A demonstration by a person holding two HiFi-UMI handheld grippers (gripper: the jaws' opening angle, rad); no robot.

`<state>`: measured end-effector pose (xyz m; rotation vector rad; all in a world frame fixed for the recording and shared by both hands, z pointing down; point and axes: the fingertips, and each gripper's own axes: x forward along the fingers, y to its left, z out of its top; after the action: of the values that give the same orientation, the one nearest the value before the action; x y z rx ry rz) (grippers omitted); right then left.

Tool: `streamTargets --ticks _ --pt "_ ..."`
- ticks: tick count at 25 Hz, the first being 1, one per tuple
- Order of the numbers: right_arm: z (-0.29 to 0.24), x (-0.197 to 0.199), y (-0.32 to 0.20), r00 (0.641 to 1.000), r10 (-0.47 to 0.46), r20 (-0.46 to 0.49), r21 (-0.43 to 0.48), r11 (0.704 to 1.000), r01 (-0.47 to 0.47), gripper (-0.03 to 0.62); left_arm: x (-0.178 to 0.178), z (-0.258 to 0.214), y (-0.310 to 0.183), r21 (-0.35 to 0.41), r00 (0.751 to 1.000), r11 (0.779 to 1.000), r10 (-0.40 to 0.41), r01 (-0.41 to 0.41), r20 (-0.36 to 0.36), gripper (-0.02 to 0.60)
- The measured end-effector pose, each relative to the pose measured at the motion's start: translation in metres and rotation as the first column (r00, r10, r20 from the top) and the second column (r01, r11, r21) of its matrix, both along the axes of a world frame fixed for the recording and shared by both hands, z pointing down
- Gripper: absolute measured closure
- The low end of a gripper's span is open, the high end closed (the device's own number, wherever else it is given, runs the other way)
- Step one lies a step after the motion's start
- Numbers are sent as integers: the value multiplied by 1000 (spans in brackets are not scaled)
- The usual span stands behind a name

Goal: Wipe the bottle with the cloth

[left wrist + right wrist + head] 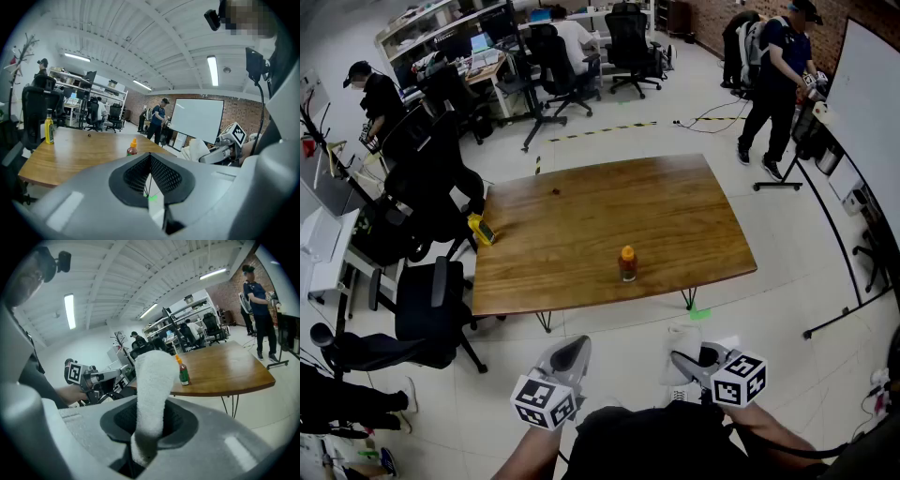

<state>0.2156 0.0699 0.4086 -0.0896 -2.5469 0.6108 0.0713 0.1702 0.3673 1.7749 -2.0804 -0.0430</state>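
Bottle (pixel 627 263) upright by near edge of counter (pixel 562 225), well apart from both tools. Right tool (pixel 149 430) clamped on cloth (pixel 152 380). Left tool (pixel 150 161) jaws together, empty. Risk: wiping push topples unbraced bottle or slides it off near edge. Limp cloth end may slip from clamp.

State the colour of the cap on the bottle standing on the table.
Orange. The cap of the bottle shows best in the right gripper view.
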Motion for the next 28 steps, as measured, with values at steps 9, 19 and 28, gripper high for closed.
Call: streamTargets --ticks 9,19,28 --pt "1 -34 21 998 57 9 16 998 -57 520 -37 1 23 18 999 999 43 -43 24 565" --pt "-4 -53 -2 994 107 4 40 993 -107 520 -62 9 -5 15 995 995 96 -97 9 559" --pt "1 -89 -68 987 152 62 -4 988 -152 520 -73 -11 -76 -47 952 969 245 -241 183 502"
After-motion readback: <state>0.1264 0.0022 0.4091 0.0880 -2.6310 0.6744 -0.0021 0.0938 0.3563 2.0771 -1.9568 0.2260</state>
